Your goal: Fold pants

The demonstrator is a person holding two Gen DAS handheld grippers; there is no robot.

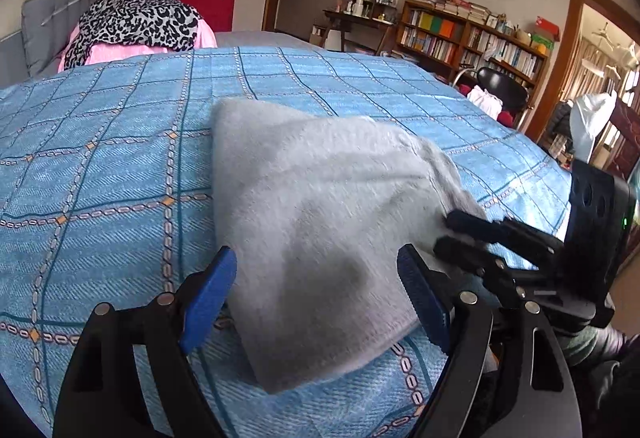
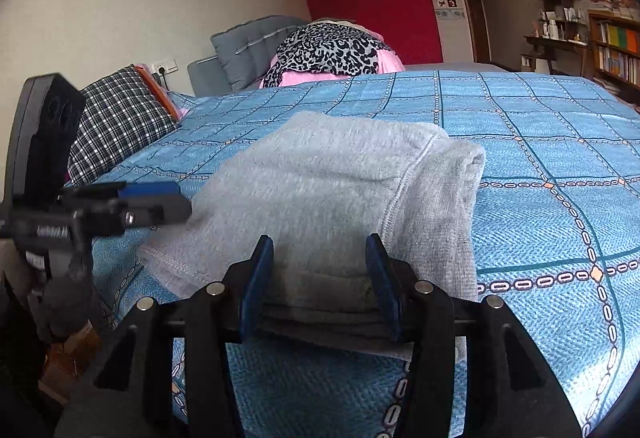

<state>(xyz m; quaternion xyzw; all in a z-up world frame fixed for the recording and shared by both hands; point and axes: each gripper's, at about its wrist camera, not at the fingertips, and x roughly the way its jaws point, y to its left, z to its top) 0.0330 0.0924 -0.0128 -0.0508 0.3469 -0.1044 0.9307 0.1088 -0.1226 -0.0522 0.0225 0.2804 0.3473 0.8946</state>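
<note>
The grey fleece pants (image 1: pixel 320 222) lie folded into a thick bundle on the blue checked bedspread (image 1: pixel 100 158). My left gripper (image 1: pixel 316 278) is open, its blue pads on either side of the bundle's near left corner, not pinching it. My right gripper (image 2: pixel 320 270) is open too, jaws straddling the near edge of the pants (image 2: pixel 332 190), where stacked layers show between the pads. In the left wrist view the right gripper (image 1: pixel 460 234) shows side-on at the bundle's right edge. In the right wrist view the left gripper (image 2: pixel 160 202) shows at the bundle's left.
A leopard-print cloth over pink bedding (image 2: pixel 332 54) lies at the far end of the bed by grey cushions. A black-and-white checked pillow (image 2: pixel 116 122) sits at the left. Bookshelves (image 1: pixel 468 38) and a black chair (image 1: pixel 502 86) stand beyond the bed's right edge.
</note>
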